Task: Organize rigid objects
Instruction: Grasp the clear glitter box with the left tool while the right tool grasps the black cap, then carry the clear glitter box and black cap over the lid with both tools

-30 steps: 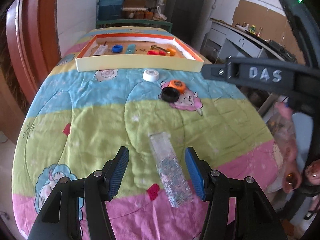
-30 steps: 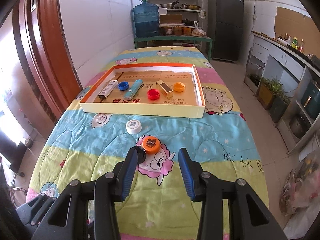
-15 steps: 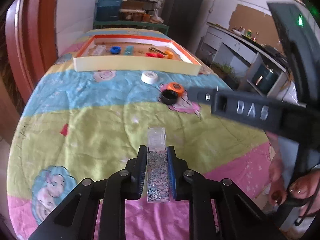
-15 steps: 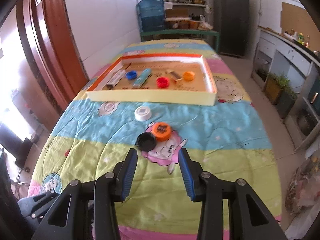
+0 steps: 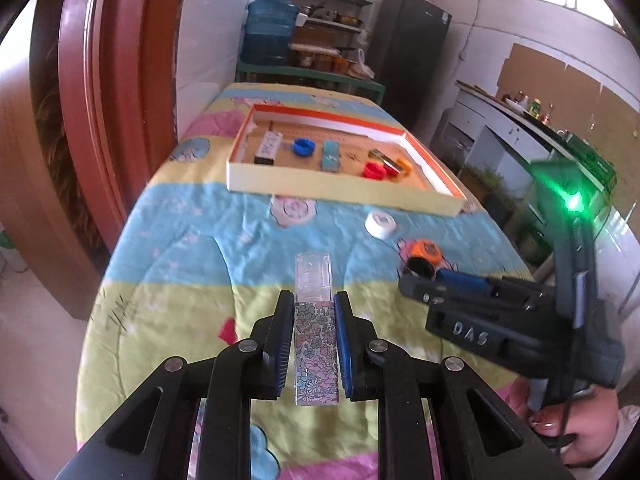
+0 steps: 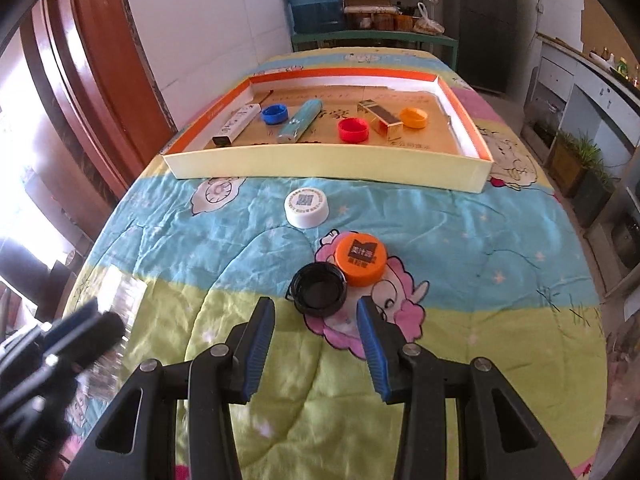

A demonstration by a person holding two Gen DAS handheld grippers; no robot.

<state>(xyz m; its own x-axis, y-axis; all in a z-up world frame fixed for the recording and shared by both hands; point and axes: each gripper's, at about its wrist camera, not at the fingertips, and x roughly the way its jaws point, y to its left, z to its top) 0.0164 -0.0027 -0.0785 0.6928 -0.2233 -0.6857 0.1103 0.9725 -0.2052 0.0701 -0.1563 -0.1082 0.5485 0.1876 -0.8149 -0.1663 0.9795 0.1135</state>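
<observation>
Since a second ago, the clear floral box (image 5: 315,332) has been lifted off the quilt (image 5: 180,248) and is clamped at lower centre by the left gripper (image 5: 310,344). The right gripper (image 6: 316,332) is held open just below the black cap (image 6: 319,289), which is touched by the orange cap (image 6: 361,258). The tray (image 6: 328,166) is seen across the upper frame.
</observation>
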